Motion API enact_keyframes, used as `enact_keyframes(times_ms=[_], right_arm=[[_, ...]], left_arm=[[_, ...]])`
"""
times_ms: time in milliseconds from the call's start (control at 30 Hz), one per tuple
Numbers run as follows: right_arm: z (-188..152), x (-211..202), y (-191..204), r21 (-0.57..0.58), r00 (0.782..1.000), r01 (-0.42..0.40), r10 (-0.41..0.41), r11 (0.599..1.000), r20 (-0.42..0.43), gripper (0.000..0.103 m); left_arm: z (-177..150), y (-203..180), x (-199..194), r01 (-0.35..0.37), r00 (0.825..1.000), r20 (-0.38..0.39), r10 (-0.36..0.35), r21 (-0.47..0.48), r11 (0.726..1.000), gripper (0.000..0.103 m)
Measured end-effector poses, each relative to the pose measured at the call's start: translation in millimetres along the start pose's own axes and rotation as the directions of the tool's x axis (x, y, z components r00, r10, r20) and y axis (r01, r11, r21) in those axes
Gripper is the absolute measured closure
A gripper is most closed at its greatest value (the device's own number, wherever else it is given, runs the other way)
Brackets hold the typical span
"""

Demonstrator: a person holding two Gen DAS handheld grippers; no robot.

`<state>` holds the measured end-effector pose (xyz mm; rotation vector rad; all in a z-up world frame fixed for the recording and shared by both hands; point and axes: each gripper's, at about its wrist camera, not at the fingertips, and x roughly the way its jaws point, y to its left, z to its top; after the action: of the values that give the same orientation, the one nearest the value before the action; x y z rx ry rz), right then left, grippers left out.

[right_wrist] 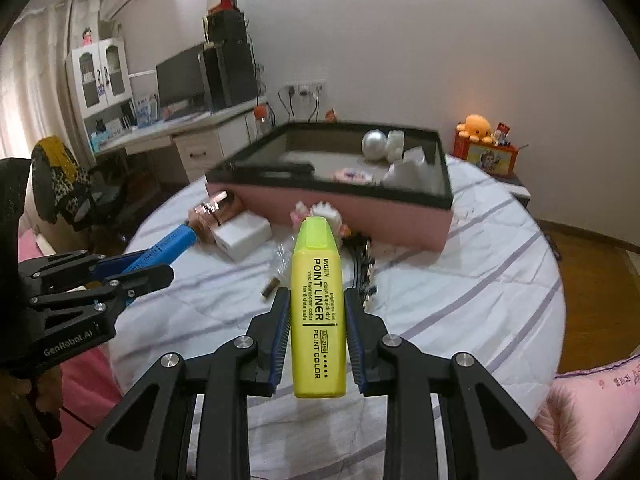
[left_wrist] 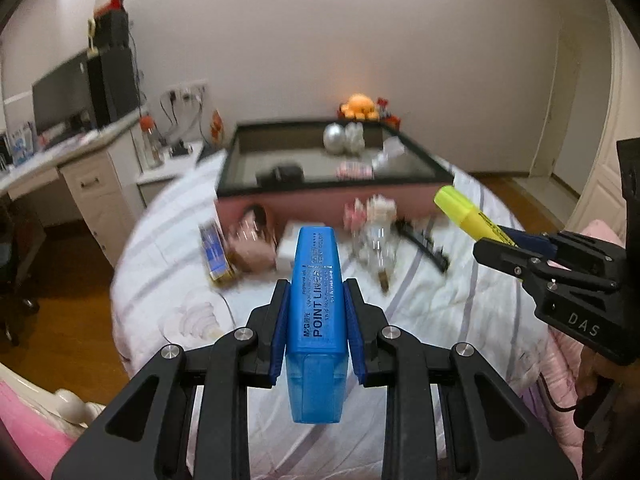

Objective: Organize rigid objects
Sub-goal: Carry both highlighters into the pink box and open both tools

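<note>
Highlighters are held above the bed: left gripper [left_wrist: 316,312] clamps the blue highlighter [left_wrist: 316,320], right gripper [right_wrist: 318,320] the yellow highlighter [right_wrist: 318,312]. Beyond, the pink box [right_wrist: 348,208] holds 1 silver ball [right_wrist: 375,145].

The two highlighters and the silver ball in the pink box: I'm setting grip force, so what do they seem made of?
Blue highlighter: apparently hard plastic, slightly translucent at the wide end, glossy with printed lettering.
Yellow highlighter: the same moulded plastic look, opaque, smooth, with black print.
Silver ball: smooth pearly-metallic sheen with a soft highlight; coated plastic, glass or metal, cannot tell which.
</note>
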<state>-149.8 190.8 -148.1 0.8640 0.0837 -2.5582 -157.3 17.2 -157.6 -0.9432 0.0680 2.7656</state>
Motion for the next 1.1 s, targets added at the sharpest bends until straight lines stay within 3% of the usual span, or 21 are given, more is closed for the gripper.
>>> enact_keyframes(times_ms=[167,400,700,1100], right_arm=[[21,-31,2,0.001,0.993,0.003,-0.004,1.0,0.121,0.076],[46,-54,9,-0.012,0.974,0.004,-0.001,1.0,0.227,0.076],[75,-80,12,-0.033,0.942,0.018,-0.006,0.999,0.335,0.076],[99,-50,6,-0.058,0.948,-0.007,0.025,0.998,0.317,0.076]], left_arm=[[23,-2,-29,-0.08,0.992,0.101,0.081,-0.014,0.997,0.077],[53,-7,-59,-0.08,0.976,0.203,0.077,0.005,0.997,0.077],[87,5,-96,-0.166,0.917,0.361,0.169,-0.041,0.985,0.077],[112,9,-61,-0.18,0.922,0.348,0.172,-0.009,0.984,0.077]])
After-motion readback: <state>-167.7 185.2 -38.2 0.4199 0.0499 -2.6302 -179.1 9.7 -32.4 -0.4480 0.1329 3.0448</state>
